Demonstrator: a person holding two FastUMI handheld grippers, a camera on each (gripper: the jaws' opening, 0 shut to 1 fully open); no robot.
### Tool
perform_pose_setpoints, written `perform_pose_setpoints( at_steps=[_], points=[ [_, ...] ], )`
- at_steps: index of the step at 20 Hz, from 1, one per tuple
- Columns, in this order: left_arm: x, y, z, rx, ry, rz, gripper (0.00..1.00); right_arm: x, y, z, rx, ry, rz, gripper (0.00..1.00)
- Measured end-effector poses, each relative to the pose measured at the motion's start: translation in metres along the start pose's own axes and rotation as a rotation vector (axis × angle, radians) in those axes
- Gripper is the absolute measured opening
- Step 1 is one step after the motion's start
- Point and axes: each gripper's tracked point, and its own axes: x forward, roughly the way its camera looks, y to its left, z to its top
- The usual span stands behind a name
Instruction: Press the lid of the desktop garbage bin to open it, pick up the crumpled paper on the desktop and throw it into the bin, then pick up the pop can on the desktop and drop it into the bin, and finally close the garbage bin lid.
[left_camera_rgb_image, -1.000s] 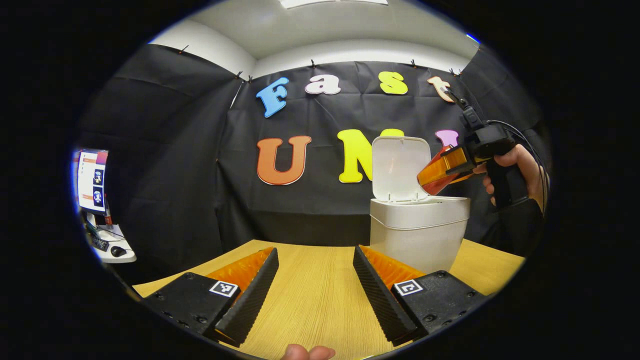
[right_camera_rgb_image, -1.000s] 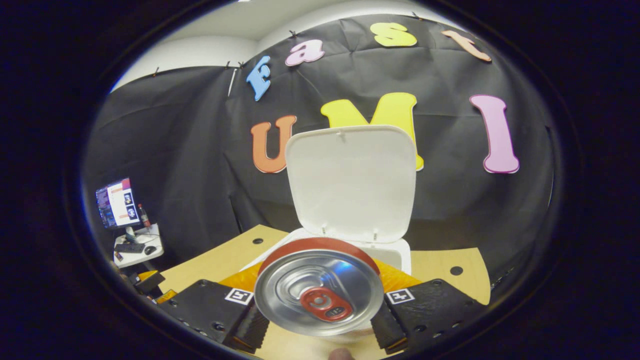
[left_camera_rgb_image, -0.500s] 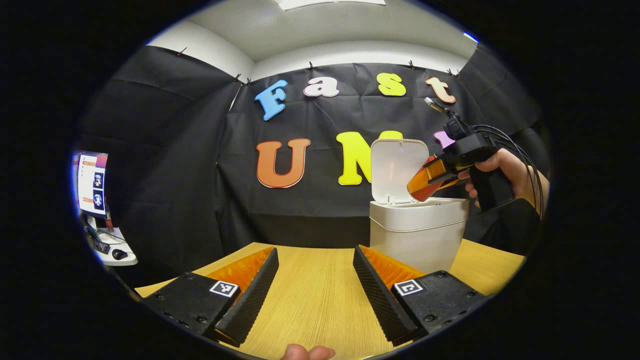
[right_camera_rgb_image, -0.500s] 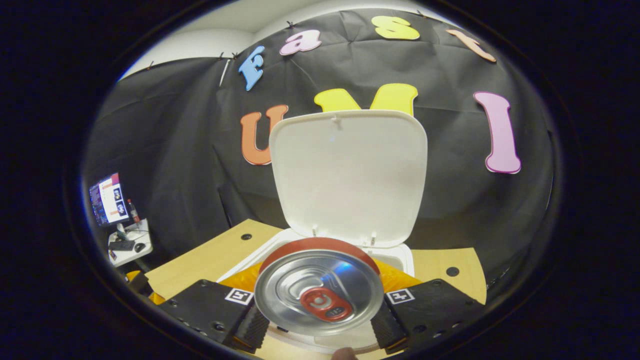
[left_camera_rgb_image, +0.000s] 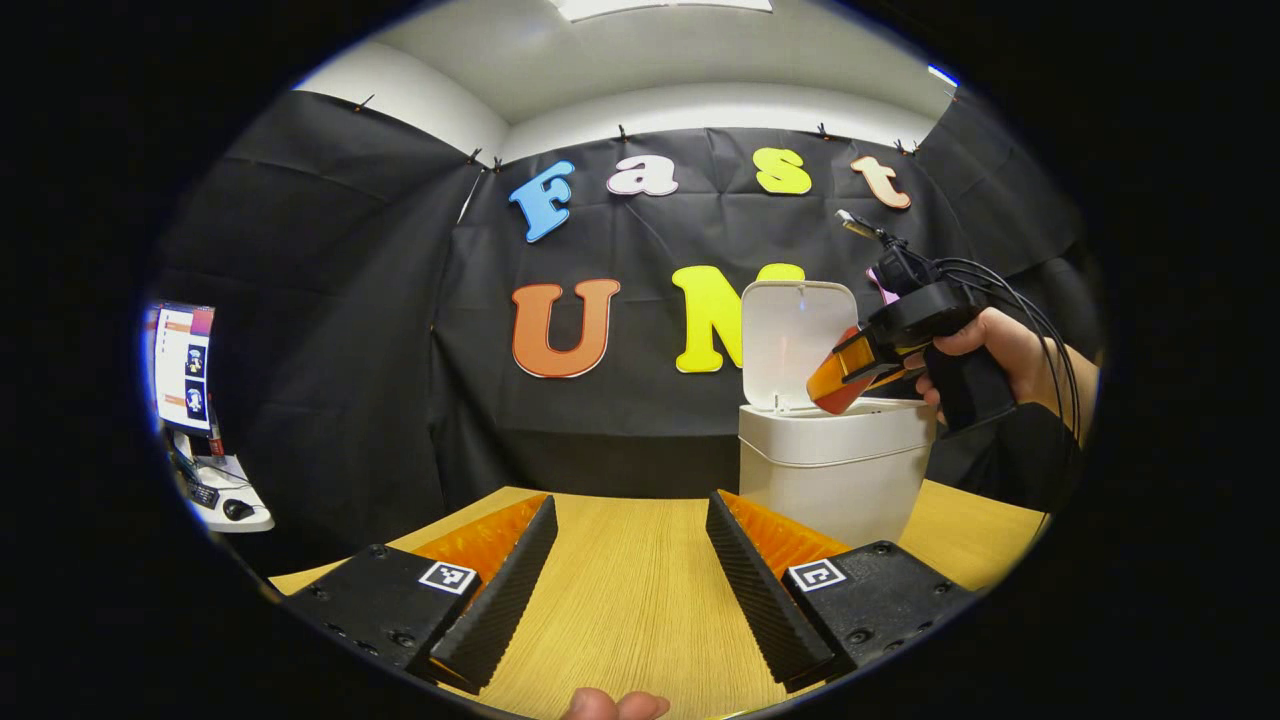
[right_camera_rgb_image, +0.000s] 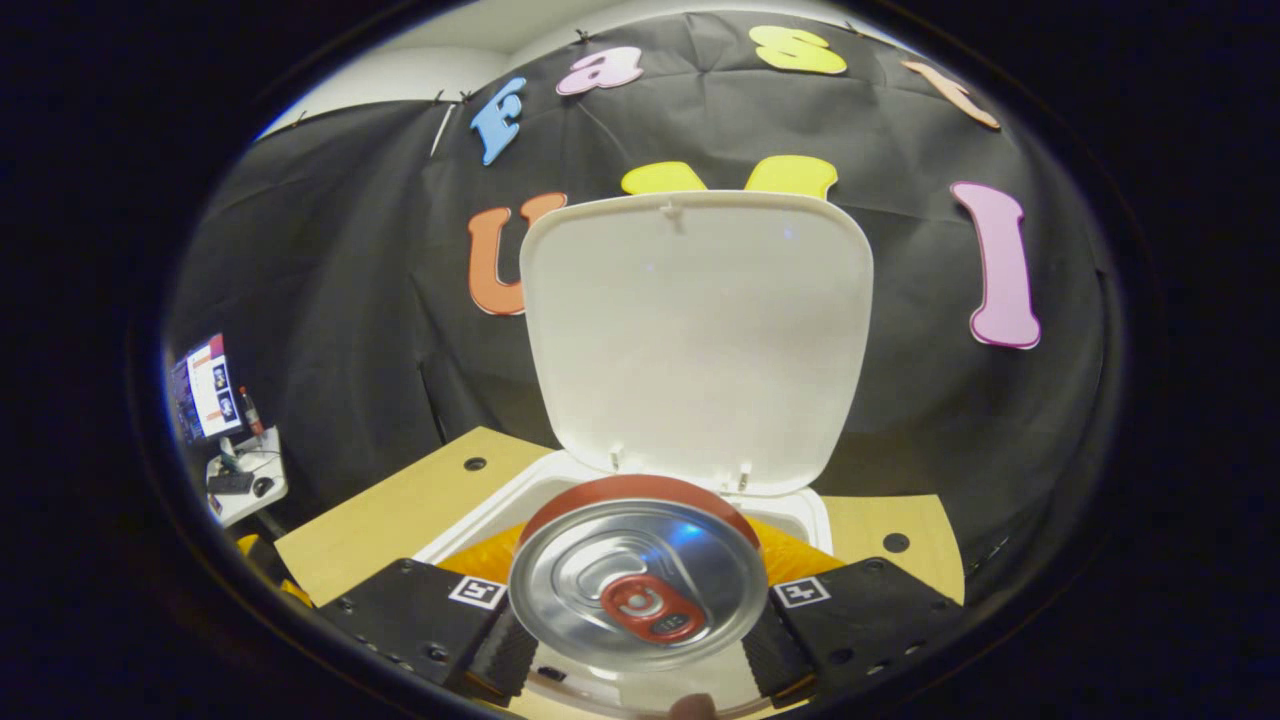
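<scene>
Light wooden table (left_camera_rgb_image: 640, 590) with round holes near its far edge; a white garbage bin (left_camera_rgb_image: 835, 470), lid raised, stands at the far right.

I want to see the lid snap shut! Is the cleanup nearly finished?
Nearly. The bin lid already stands open, and no crumpled paper lies on the table. The right gripper holds the pop can at the bin's mouth. The left gripper waits open. Left: drop the can, close the lid.

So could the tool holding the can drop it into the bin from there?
Probably yes: the lid stands upright, leaving the bin open, and the right tool holds the can over the opening.
</scene>
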Motion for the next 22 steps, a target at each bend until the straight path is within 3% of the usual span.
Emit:
perform_pose_setpoints(
  at_steps=[14,22],
  points=[
    [-0.004,0.003,0.002,0.004,-0.007,-0.003,0.97,-0.008,0.005,0.011,-0.022,-0.033,-0.019,0.83],
    [-0.003,0.004,0.001,0.001,-0.001,-0.013,0.97,-0.056,0.007,0.096,-0.032,-0.301,-0.091,0.84]
  ],
)
